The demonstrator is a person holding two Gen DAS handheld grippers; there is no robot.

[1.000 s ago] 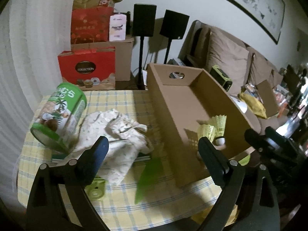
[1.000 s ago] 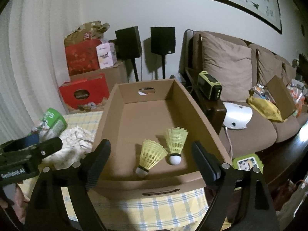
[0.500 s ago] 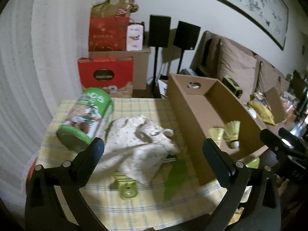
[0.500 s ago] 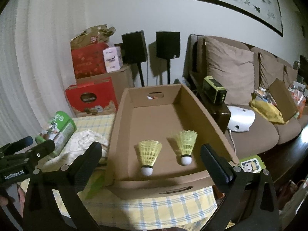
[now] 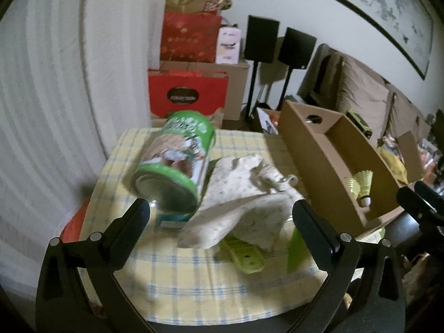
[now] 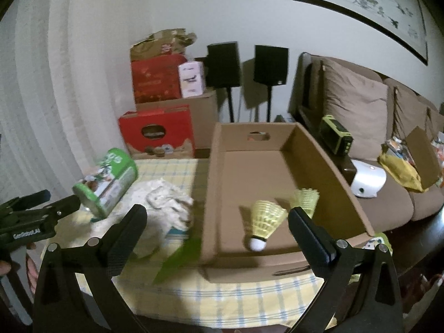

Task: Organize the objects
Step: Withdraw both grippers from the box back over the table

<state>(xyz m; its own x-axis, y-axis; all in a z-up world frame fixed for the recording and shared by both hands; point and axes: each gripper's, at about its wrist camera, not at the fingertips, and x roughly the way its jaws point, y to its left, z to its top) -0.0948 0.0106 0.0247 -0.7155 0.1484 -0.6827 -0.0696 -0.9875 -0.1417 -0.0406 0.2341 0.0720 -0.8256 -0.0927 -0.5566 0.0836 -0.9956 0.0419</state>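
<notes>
A brown cardboard box stands on the yellow checked tablecloth and holds two yellow shuttlecocks, which also show in the left wrist view. A green can lies tilted on its side beside a crumpled white cloth; the can also shows in the right wrist view. A green clip and a green strip lie near the cloth. My left gripper is open and empty in front of the can and cloth. My right gripper is open and empty before the box's near left corner.
Red gift boxes and cardboard cartons are stacked against the wall behind the table. Two black speakers stand on poles. A brown sofa with cushions and clutter runs along the right. The left gripper shows at the far left of the right wrist view.
The left gripper has swung left, so the can and cloth now sit between its fingers. The right gripper has shifted left and nearer to the box. Both stay open.
</notes>
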